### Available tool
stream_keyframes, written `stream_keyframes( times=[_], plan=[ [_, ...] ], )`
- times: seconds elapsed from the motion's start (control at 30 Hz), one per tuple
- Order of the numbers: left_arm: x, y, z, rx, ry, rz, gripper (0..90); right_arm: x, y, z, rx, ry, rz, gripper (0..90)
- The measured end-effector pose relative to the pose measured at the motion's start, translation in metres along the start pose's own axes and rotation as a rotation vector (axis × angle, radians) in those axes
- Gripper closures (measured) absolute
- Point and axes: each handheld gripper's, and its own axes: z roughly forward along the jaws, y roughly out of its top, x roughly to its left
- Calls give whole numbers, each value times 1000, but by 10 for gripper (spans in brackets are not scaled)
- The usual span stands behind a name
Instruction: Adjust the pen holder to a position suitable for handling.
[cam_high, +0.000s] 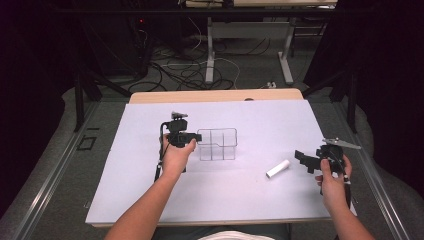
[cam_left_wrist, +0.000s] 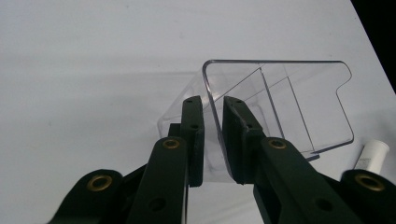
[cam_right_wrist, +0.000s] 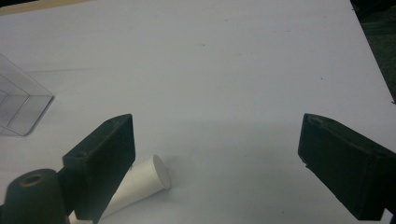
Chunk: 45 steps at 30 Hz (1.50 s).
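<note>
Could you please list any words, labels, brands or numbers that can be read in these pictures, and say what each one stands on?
None: no readable text anywhere.
Clear plastic organizer: no print or label.
White tube: plain, no lettering visible.
White table sheet: blank.

Organiser tray (cam_left_wrist: 299, 98): clear, glossy plastic, smooth walls and dividers. Tube (cam_right_wrist: 140, 184): white, matt, smooth, plastic by the look. Table cover (cam_high: 260, 195): white, matt sheet, smooth. Table edge (cam_high: 215, 95): light wood finish. Left gripper (cam_left_wrist: 213, 140) and right gripper (cam_right_wrist: 217, 163): black matt plastic jaws; brass-coloured metal rivets.
</note>
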Motion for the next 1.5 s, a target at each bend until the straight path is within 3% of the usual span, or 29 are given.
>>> stream_keyframes(
  times=[0.3,0.67,1.07,1.33,1.5],
  plan=[
    [4,-2,-6,-38,-30,51,705,0,0,0,0,-1,-1,105],
    [12,-8,-21,-130,-31,110,574,-1,0,0,-3,-5,-14,105],
    [20,-22,-41,-248,-32,257,362,2,-1,0,-4,-15,-16,105],
    [27,-35,-54,-273,-27,382,304,3,0,2,3,-6,-33,105],
    [23,-49,-55,-267,-64,426,246,3,0,2,-2,-12,-24,105]
  ],
)
